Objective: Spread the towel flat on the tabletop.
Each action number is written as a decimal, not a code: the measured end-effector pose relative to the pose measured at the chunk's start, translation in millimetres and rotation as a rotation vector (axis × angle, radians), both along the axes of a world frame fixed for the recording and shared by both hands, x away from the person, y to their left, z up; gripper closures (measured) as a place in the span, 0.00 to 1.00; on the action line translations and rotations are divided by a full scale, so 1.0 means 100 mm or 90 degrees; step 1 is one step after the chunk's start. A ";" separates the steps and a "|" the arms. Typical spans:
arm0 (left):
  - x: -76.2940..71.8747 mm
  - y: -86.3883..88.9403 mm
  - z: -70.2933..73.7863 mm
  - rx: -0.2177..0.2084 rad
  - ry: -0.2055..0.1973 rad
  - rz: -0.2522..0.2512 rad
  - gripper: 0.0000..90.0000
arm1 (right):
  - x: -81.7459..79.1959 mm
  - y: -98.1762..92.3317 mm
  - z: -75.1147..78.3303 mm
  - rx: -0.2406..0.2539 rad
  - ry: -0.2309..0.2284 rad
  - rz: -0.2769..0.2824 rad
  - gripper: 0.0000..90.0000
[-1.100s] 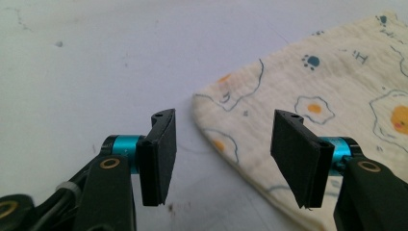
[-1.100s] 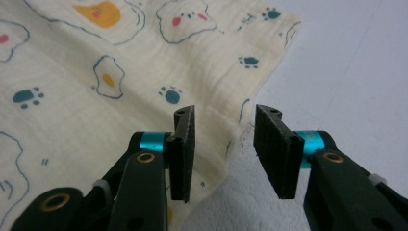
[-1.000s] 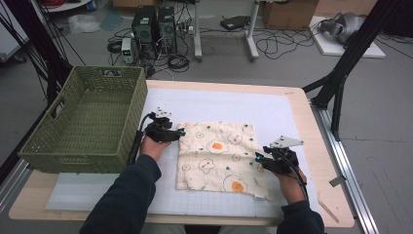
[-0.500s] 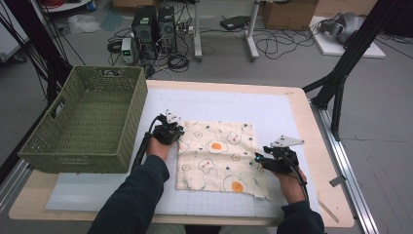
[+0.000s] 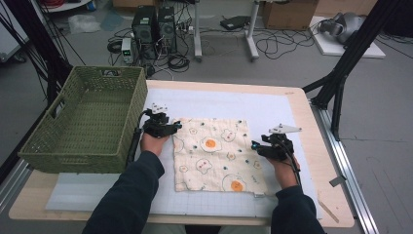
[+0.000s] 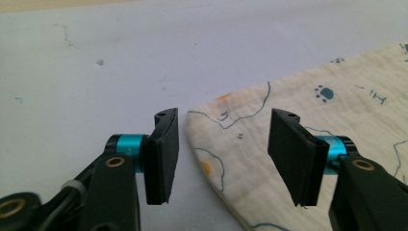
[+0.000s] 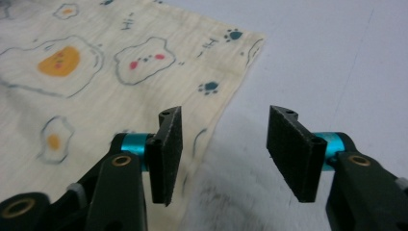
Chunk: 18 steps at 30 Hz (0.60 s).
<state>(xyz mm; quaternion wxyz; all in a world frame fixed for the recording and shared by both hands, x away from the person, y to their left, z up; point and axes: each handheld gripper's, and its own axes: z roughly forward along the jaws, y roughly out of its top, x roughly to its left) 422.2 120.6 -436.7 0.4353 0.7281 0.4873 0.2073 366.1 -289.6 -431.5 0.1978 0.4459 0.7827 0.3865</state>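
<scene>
A cream cloth [image 5: 214,151] printed with fried eggs and bears lies spread flat on the white mat [image 5: 277,109]. My left gripper [image 5: 176,126] sits at the cloth's far left corner. In the left gripper view the gripper [image 6: 223,116] is open; its jaws have just been opening, and the cloth's corner [image 6: 337,91] lies between the pads without touching them. My right gripper [image 5: 255,145] rests at the cloth's right edge. In the right gripper view the gripper [image 7: 223,114] is open, its jaws have just been widening, and the cloth's edge [image 7: 120,57] runs under its left pad, not pinched.
A green woven basket [image 5: 109,73] stands empty at the table's left, close behind my left hand. The wooden table edge [image 5: 304,112] frames the mat. Computers, cables and black frame legs fill the floor beyond the table.
The left gripper closed on the cloth's far left corner and has let it go. The cloth's near right side, rumpled at the right gripper before, now lies flat and squarer.
</scene>
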 end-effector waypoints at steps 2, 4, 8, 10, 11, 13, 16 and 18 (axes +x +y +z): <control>-0.01 0.01 0.01 -0.004 -0.001 -0.002 0.47 | 0.11 0.04 -0.01 -0.010 0.007 0.001 0.52; -0.01 0.01 0.02 -0.005 0.004 -0.006 0.47 | 0.24 0.11 -0.03 -0.021 0.015 0.005 0.55; -0.02 0.02 0.01 -0.001 0.015 -0.013 0.46 | 0.44 0.24 -0.08 -0.014 0.032 0.012 0.57; -0.03 0.02 0.00 -0.001 0.018 -0.017 0.46 | 0.54 0.31 -0.10 -0.030 0.042 0.011 0.60; -0.04 0.02 -0.01 0.001 0.020 -0.018 0.46 | 0.57 0.33 -0.11 -0.043 0.037 0.013 0.64; -0.05 0.02 -0.02 0.004 0.024 -0.022 0.46 | 0.62 0.35 -0.13 -0.040 0.042 0.017 0.84; -0.06 0.01 -0.03 0.007 0.035 -0.034 0.47 | 0.61 0.39 -0.10 -0.144 -0.001 -0.024 0.95; -0.06 -0.01 -0.04 0.008 0.040 -0.043 0.49 | 0.63 0.32 -0.10 -0.152 -0.004 -0.065 0.95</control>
